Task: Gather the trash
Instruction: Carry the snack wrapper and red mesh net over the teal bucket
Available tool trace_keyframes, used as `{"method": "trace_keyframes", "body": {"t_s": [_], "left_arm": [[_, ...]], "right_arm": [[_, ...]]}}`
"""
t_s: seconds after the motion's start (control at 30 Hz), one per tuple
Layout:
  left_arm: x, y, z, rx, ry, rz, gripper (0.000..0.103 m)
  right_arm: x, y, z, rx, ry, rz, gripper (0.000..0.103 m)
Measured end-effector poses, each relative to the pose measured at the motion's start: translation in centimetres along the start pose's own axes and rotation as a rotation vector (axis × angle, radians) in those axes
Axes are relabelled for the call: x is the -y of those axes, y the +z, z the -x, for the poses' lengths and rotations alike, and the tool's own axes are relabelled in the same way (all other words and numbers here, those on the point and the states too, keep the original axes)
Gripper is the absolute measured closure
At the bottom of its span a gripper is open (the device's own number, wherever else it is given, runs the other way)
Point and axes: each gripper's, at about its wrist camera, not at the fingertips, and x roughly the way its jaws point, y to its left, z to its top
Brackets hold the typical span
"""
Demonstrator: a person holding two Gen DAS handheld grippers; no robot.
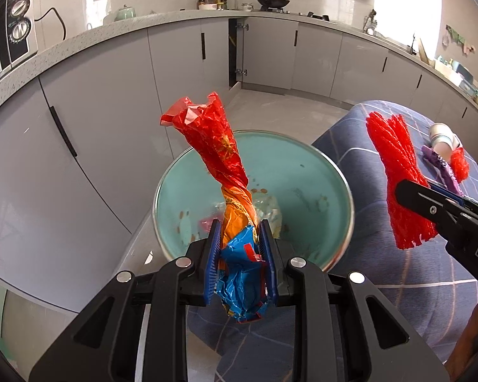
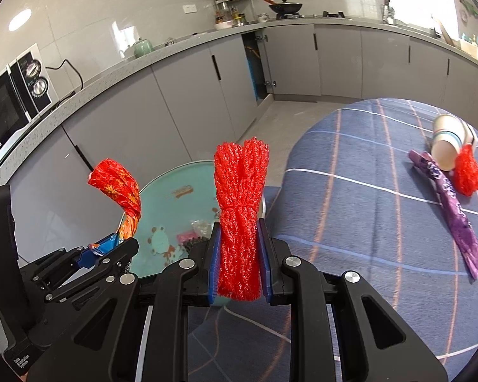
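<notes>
Left wrist view: the left gripper point(image 1: 240, 248) was seen clamped on a twisted snack wrapper point(image 1: 221, 172), red at the top, orange in the middle, blue between the pads. The wrapper was held above a teal bin point(image 1: 318, 172) set on the floor beside a blue plaid-covered table point(image 1: 398, 273). Inside the bin, crumpled clear plastic, a pink scrap and a few brown bits were made out; contents were partly hidden by the wrapper. The right gripper point(image 1: 408, 197) was seen only from the side at the right edge, w/ a red mesh net point(image 1: 398, 178) caught in it. A paper cup point(image 1: 443, 137), a purple wrapper point(image 1: 443, 167) and a small red net point(image 1: 459, 164) were seen on the cloth, small and far.

Right wrist view: the right gripper point(image 2: 238, 254) was shown head-on, pads pressed on both sides of the red mesh net point(image 2: 239, 216), held upright at the table edge, just beside the bin point(image 2: 162, 191). A cartoon print on the bin's inner wall was visible here, not in the other view, plus the pink scrap and dark bits. The left gripper point(image 2: 105, 246) was seen from the side, holding the snack wrapper point(image 2: 121, 191). The table items were shown clearer: the paper cup point(image 2: 447, 148) lay on its side, touching the small red net point(image 2: 467, 173), w/ the purple wrapper point(image 2: 455, 216) lying flat beside both.
</notes>
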Motion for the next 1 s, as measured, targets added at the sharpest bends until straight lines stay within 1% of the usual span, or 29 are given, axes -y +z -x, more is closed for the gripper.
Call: {"method": "trace_keyframes", "body": {"t_s": [0.4,0.63,0.77,1.0], "left_arm": [[-2.0,-0.1,-1.9,-0.037,-0.003,-0.019,0.078],[-2.5,0.3,-3.3,-0.061,0.002,-0.048,0.078],[-2.5,0.5,-4.6,-0.089,0.000,-0.082,0.078],[-1.9,1.0,-6.4,-0.121,-0.012,-0.108,0.077]], "right_arm": [[-2.7,0.4,-3.4,-0.047,0.021,0.023,0.081],[-2.8,0.3,-6.0,-0.098,0.029,0.004,0.081],[-2.8,0.3,-7.5,-0.129,0.032,-0.005,0.081],[-2.9,0.7,-9.4,-0.150,0.042,-0.016,0.080]]}}
